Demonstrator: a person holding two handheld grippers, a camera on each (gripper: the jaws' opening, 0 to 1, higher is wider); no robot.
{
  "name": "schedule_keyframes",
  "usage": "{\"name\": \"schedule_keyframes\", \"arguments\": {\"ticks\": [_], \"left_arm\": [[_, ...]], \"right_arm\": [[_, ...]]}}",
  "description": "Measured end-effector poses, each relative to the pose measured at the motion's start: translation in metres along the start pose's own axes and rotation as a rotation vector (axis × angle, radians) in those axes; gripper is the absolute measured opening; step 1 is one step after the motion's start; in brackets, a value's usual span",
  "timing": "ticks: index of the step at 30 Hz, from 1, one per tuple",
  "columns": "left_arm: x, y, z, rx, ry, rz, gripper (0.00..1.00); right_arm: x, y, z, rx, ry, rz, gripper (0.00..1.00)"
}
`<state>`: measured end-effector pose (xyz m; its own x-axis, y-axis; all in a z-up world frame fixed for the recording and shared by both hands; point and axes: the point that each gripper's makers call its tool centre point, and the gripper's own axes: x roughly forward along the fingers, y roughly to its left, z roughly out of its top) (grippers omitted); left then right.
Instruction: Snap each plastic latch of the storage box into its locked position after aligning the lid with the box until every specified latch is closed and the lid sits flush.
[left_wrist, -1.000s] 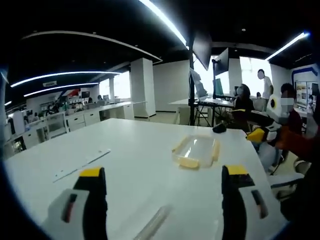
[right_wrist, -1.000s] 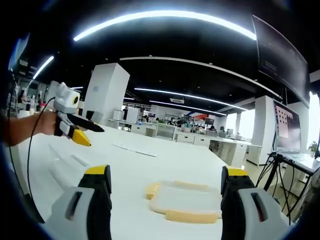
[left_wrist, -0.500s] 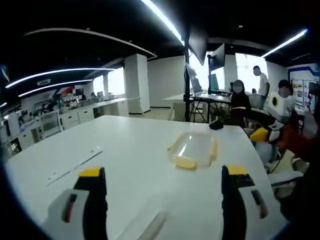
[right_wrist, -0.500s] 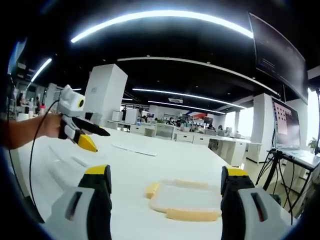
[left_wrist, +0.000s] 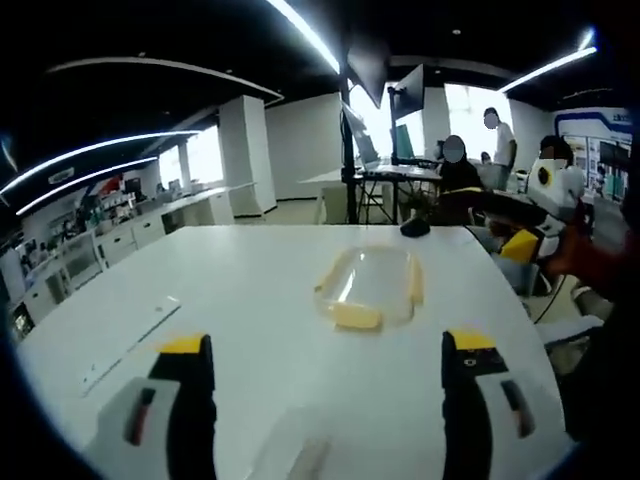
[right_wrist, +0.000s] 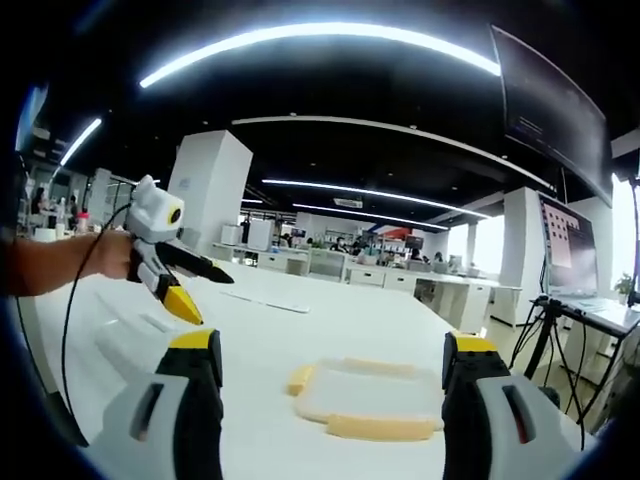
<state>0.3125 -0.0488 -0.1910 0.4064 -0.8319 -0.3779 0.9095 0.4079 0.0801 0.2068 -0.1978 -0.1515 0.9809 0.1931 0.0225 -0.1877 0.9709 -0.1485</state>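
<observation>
I see box (left_wrist: 368, 287) lying mid-table (left_wrist: 250, 300), bare white top all round | my left gripper (left_wrist: 325, 410) jaws apart, short of it | right gripper (right_wrist: 330, 400) jaws apart, just before box

The white table (left_wrist: 250, 300) is being viewed low and from opposite sides. The storage box (left_wrist: 368, 287) is being faced by the left gripper view from farther off, and by the right gripper view (right_wrist: 365, 400) from nearer. Both the box and the tabletop (right_wrist: 330, 320) are being shared.
</observation>
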Motion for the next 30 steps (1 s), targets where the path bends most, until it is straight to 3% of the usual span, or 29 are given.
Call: {"name": "schedule_keyframes", "arguments": {"ticks": [13,22,30], "left_arm": [[0.022,-0.016,-0.012,0.044,0.080,-0.108,0.93],[0.036,-0.017,-0.018,0.106,0.147,-0.137,0.92],[0.050,-0.021,-0.015,0.098,0.168,-0.171,0.88]], "right_arm": [[-0.001,0.001,-0.002,-0.006,0.010,0.015,0.92],[0.000,0.006,-0.006,-0.010,0.018,0.037,0.92],[0.000,0.007,-0.008,-0.009,0.019,0.041,0.92]]}}
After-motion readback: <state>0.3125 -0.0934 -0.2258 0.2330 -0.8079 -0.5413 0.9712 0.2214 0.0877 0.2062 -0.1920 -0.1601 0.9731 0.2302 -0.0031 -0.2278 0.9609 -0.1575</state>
